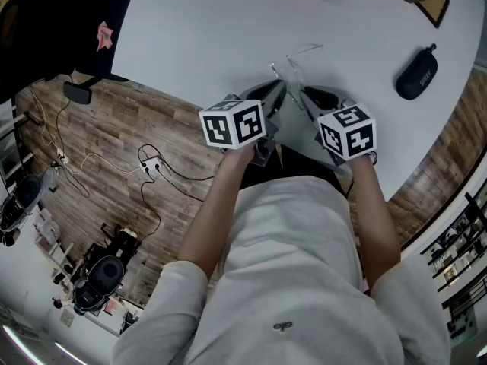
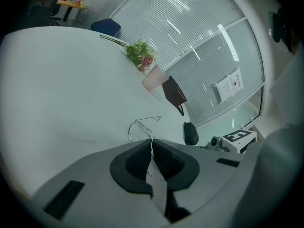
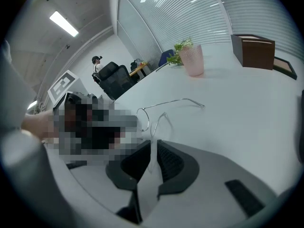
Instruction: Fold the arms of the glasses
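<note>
Thin wire-rimmed glasses hang just above the white table, between my two grippers. My left gripper is shut on them: in the left gripper view the wire rim runs down between its pads. My right gripper is shut on the other side, where a clear lens edge passes between its pads. One arm sticks out straight over the table, unfolded. The grippers' tips stand close together, angled down.
A black glasses case lies to the right. At the far edge stand a pink vase with flowers, a brown box and a picture frame. The table's near edge runs just behind my hands.
</note>
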Demonstrator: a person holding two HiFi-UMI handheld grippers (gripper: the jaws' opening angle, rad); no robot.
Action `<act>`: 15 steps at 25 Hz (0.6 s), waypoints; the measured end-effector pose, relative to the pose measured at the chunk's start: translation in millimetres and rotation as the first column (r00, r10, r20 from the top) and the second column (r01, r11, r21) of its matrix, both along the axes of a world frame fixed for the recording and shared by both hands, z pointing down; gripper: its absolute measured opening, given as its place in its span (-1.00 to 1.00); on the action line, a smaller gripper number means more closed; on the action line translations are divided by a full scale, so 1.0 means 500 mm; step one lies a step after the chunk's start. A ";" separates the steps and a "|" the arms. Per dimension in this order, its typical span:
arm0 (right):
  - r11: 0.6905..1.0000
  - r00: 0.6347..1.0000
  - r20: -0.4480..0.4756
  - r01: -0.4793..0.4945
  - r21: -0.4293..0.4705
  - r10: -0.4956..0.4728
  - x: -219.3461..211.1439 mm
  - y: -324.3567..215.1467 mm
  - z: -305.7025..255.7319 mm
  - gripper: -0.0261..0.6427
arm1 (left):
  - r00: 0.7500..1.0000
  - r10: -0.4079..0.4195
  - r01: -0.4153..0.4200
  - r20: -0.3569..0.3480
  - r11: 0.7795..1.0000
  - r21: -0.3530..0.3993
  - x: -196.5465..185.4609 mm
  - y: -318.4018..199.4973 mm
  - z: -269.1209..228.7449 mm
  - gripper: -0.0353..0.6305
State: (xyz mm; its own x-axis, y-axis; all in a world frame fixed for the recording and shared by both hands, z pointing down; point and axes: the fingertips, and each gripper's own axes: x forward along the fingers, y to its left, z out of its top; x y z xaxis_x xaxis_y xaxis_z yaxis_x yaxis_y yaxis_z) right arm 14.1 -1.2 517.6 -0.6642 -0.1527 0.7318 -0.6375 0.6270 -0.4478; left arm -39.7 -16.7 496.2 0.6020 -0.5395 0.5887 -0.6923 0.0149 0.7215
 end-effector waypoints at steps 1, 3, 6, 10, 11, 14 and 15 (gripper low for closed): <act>1.000 1.000 0.002 0.008 -0.003 -0.008 -0.002 0.002 0.000 -0.77 | 1.000 0.001 -0.001 0.000 1.000 0.000 0.000 0.000 0.000 -0.81; 1.000 1.000 0.005 0.021 -0.006 -0.021 -0.007 0.006 -0.001 -0.77 | 1.000 0.001 -0.001 0.000 1.000 -0.002 0.000 0.001 0.000 -0.81; 0.999 0.999 0.011 0.036 -0.012 -0.036 -0.013 0.013 -0.001 -0.77 | 1.000 0.006 -0.006 0.001 1.000 -0.004 0.002 0.002 0.001 -0.81; 0.998 0.998 0.012 0.055 -0.018 -0.055 -0.017 0.022 -0.001 -0.77 | 1.000 0.010 -0.010 0.003 1.000 -0.003 0.004 0.004 0.001 -0.81; 0.998 0.998 0.013 0.059 -0.019 -0.058 -0.018 0.024 0.000 -0.77 | 1.000 0.011 -0.011 0.003 1.000 -0.003 0.004 0.005 0.001 -0.81; 0.997 0.998 0.016 0.069 -0.021 -0.068 -0.021 0.029 0.000 -0.76 | 1.000 0.013 -0.013 0.002 1.000 -0.003 0.004 0.007 0.002 -0.81; 0.997 0.997 0.017 0.071 -0.021 -0.071 -0.021 0.030 0.001 -0.76 | 1.000 0.013 -0.013 0.003 1.000 -0.004 0.005 0.007 0.002 -0.81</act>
